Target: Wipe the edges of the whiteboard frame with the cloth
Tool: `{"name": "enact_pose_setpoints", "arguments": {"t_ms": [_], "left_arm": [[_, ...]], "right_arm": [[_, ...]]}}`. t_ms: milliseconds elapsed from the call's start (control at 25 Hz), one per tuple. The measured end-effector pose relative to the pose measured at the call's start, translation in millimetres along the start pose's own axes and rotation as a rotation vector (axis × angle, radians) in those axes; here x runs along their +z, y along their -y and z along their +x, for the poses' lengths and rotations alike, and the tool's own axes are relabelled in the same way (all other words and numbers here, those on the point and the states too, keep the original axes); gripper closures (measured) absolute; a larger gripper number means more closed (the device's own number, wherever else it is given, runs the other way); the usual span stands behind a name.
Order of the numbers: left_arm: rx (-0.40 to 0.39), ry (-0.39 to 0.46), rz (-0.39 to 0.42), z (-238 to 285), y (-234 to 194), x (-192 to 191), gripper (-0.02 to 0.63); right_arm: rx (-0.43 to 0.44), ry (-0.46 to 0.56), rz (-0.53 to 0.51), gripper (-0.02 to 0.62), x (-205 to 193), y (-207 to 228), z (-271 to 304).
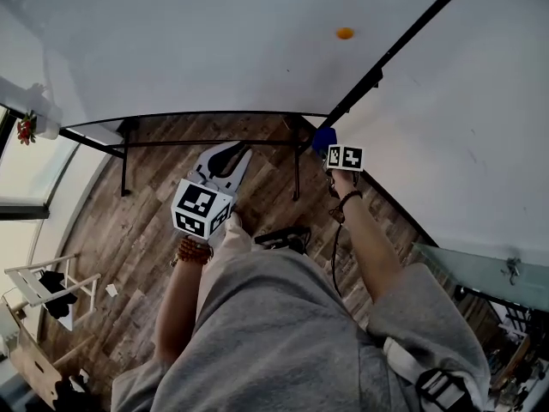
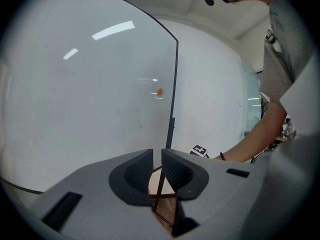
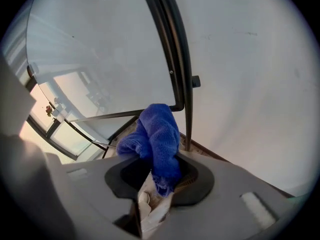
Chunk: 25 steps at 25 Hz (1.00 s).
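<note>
Soft, light blue cloth, pinched mid-bunch by the right gripper's fingers, should mould around the whiteboard frame. The left gripper's fingers are narrow and empty.

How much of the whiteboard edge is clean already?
Can't tell what's wiped; the black frame shows no marks either way. Right now the right gripper holds the blue cloth by the frame's lower corner. The left gripper is shut and empty. Likely most edges still need wiping.
</note>
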<state>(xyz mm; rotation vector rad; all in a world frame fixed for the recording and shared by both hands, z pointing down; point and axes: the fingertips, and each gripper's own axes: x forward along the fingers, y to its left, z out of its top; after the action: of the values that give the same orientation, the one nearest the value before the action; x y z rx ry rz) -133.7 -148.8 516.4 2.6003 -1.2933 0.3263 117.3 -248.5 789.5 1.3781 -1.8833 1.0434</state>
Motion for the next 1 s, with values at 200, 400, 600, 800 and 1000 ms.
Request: {"name": "enact_pose_setpoints", "arguments": {"t_ms": [200,400,600,800,1000], "left_arm": [[0.004,0.008,0.021,12.0,-2.9,1.5,0.548],[0.039,0.003,0.038,26.1,-8.8,-5.2,0.548],[0.071,0.012,0.058,31.8,-9.8,-6.1,0.548],[0.121,0.022,0.082,31.1,-11.5,-2.9,0.548],[0.175,0.076,0.087,28.7,-14.4,5.8,0.548]], "right_arm": [[-0.061,0.067,-0.089,0.472,-0.9,-24.9,-32.8],[-0.023,0.199,-0.14,0.472,9.8,-61.9,-61.6],[-0.016,0.318,-0.198,0.472,23.1,-100.8,-96.4],[-0.015,0.435,-0.317,0.472,43.1,-134.0,-130.2],[-0.008,0.56,-0.387,0.472,56.3,-159.2,-164.2]]}}
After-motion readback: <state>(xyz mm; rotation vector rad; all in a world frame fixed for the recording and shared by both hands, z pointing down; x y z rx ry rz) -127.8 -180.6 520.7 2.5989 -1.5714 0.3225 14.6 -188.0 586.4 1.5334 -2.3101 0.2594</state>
